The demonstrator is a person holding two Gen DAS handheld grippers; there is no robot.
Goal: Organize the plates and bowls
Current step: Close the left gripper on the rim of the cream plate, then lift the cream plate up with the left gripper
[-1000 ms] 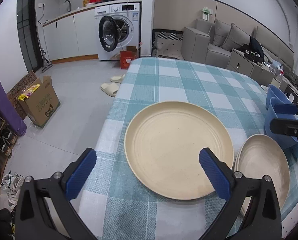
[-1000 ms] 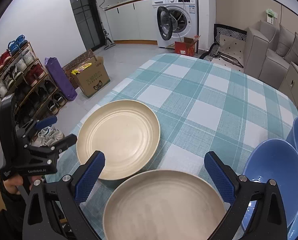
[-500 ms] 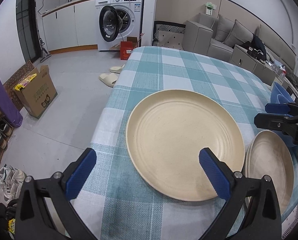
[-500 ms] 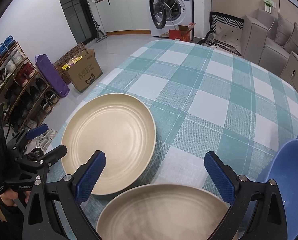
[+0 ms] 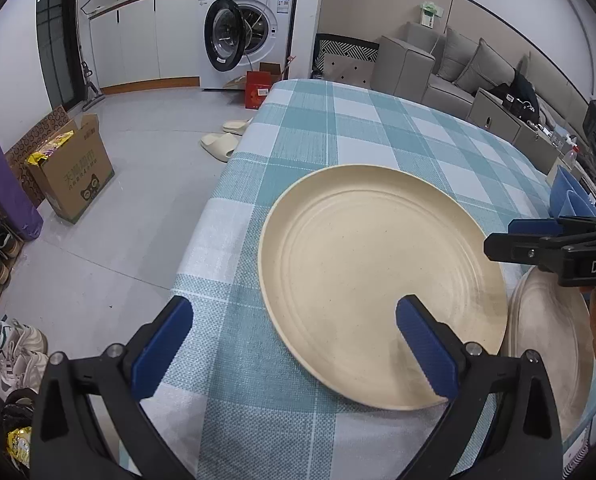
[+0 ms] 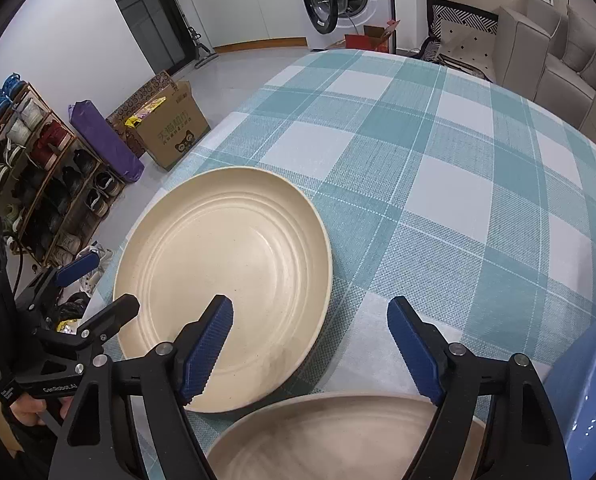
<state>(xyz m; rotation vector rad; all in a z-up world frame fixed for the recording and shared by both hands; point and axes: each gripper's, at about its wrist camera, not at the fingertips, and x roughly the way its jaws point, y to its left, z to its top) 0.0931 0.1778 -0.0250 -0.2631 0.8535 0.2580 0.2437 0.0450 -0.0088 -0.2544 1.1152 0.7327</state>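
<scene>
A large cream plate (image 5: pixel 382 288) lies on the checked tablecloth near the table's left edge; it also shows in the right wrist view (image 6: pixel 225 280). A second cream plate (image 5: pixel 550 352) lies just right of it and shows under the right gripper (image 6: pixel 338 440). My left gripper (image 5: pixel 293 344) is open and empty, its right finger over the big plate's near rim. My right gripper (image 6: pixel 310 344) is open and empty, its left finger over the big plate's rim. Blue bowls (image 5: pixel 570 200) stand at the far right, and one shows in the right wrist view (image 6: pixel 586 400).
The checked tablecloth (image 5: pixel 358 132) covers the table. On the floor to the left are a cardboard box (image 5: pixel 73 168), slippers (image 5: pixel 221 144) and a shoe rack (image 6: pixel 29 168). A washing machine (image 5: pixel 245 32) and sofa (image 5: pixel 450 68) stand behind.
Both grippers have moved closer to the large cream plate. The right gripper's jaws have narrowed somewhat and its left finger now overlaps the plate rim.
</scene>
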